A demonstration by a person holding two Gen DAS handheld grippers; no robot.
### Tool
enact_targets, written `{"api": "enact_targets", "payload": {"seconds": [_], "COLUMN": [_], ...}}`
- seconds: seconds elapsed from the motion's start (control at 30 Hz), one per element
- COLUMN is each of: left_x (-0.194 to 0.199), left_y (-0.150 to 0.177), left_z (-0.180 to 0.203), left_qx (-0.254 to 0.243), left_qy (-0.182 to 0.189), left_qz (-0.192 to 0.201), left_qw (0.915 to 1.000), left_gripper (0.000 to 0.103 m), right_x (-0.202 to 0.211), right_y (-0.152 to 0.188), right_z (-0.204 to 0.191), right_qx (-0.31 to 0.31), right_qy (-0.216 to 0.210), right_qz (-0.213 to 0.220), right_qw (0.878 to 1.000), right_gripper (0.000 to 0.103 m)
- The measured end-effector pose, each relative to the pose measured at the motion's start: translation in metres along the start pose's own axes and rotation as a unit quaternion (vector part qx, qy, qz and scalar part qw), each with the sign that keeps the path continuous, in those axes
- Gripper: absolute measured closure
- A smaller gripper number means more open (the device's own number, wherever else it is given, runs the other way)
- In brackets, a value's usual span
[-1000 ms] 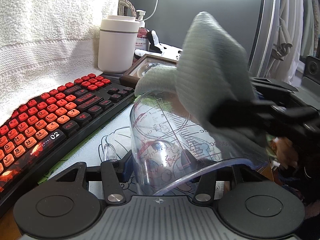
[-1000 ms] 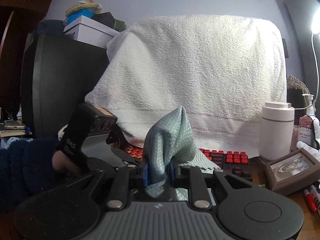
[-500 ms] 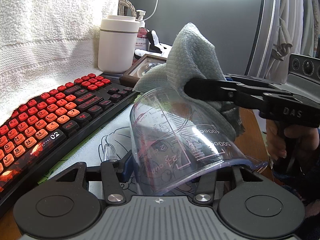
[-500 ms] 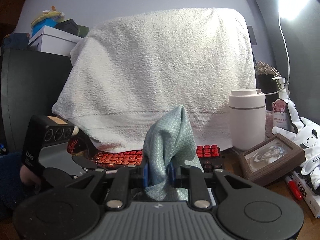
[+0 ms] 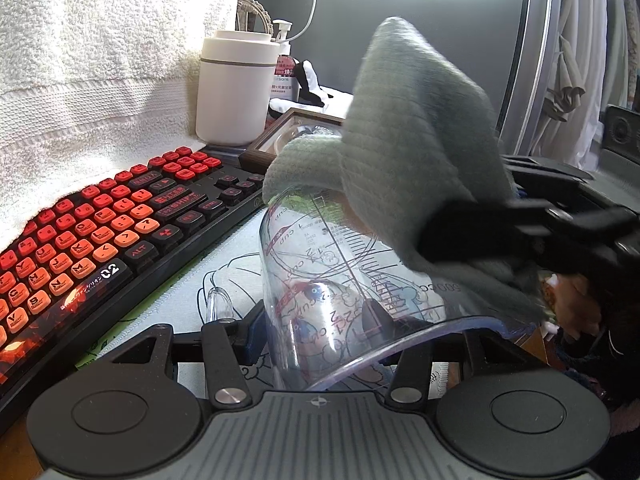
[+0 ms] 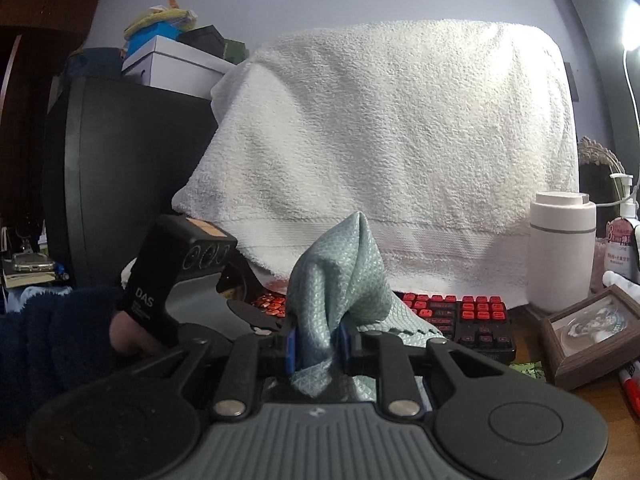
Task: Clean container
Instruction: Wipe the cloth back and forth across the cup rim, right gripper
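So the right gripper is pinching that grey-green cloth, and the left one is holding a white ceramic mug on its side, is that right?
Not quite. The left gripper holds a clear plastic measuring cup with printed markings, not a white ceramic mug; the left wrist view shows it tipped on its side. The rest stands: the right gripper is shut on the grey-green cloth, as the right wrist view shows.

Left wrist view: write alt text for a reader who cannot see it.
The left tool grips a clear measuring cup lying on its side, while the right tool presses a grey-green cloth against its upper wall. A red and black keyboard and a white towel sit to the left.
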State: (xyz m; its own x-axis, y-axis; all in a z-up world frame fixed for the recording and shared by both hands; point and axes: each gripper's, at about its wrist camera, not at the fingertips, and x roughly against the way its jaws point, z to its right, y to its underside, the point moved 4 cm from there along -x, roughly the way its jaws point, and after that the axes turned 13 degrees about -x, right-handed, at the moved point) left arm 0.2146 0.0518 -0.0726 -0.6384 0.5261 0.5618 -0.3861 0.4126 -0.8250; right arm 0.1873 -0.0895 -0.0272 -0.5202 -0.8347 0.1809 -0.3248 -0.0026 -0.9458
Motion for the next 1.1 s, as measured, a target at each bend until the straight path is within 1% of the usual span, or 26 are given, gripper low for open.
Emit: {"api": "enact_targets", "payload": {"seconds": [0.87,1.03,1.1], "left_x": [-0.0015,-0.0022,-0.0025], "left_y": [0.0,-0.0003,-0.0004], "left_z": [-0.0028,-0.003,-0.0027], "left_qx": [0.001,0.001,0.0], "left_qy": [0.0,0.0,0.0], "left_qz": [0.0,0.0,0.0], "left_qw": [1.0,1.0,1.0], "left_gripper": [0.053,0.053,0.053], "right_x": [-0.0045,-0.0047,-0.0061], "right_y": [0.0027,0.0018,0.0001], "right_z": [-0.0035,-0.0038,0.0004], "right_qx": [-0.028,-0.012,-0.008], "right_qy": [-0.017,-0.029,-0.02], "right_qz": [-0.009,-0.015,-0.013], "right_qw": [0.999,0.999,1.0], "right_gripper": [0.083,0.083,0.085]}}
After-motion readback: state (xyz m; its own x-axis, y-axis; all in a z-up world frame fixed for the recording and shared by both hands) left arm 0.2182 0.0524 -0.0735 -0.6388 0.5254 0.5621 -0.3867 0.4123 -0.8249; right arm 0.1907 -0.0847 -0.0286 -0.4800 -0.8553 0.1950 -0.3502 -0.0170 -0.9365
